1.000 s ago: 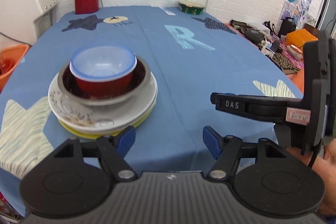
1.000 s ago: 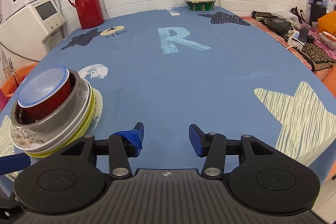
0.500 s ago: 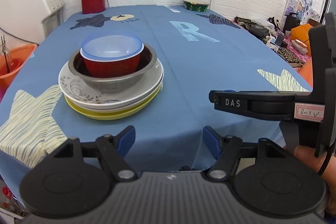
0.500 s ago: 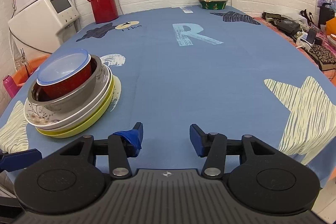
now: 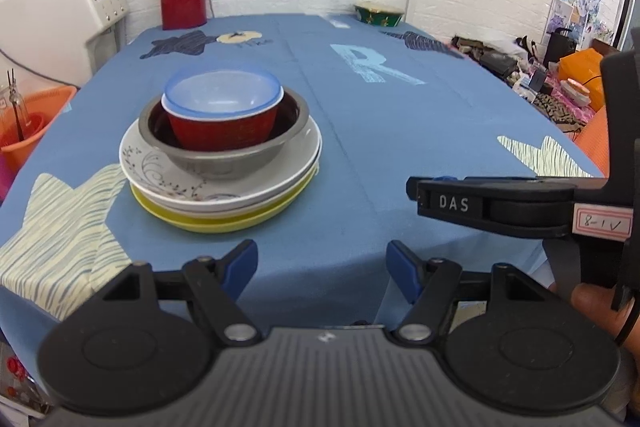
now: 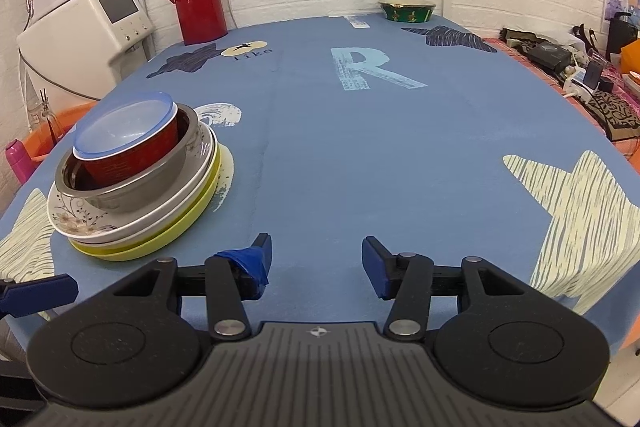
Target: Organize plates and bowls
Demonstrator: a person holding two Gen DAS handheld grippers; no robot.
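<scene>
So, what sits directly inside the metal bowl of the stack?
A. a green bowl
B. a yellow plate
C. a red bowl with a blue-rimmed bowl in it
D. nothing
C: the red bowl is nested in the metal bowl, with the blue-rimmed bowl inside it.

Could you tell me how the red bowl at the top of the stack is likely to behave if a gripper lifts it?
The red bowl sits loosely inside the steel bowl, so it should probably lift free without dragging the stack. It looks like thin plastic, likely light. A blue bowl nests in it and would probably come along; its smooth rim may slip under the fingers.
</scene>
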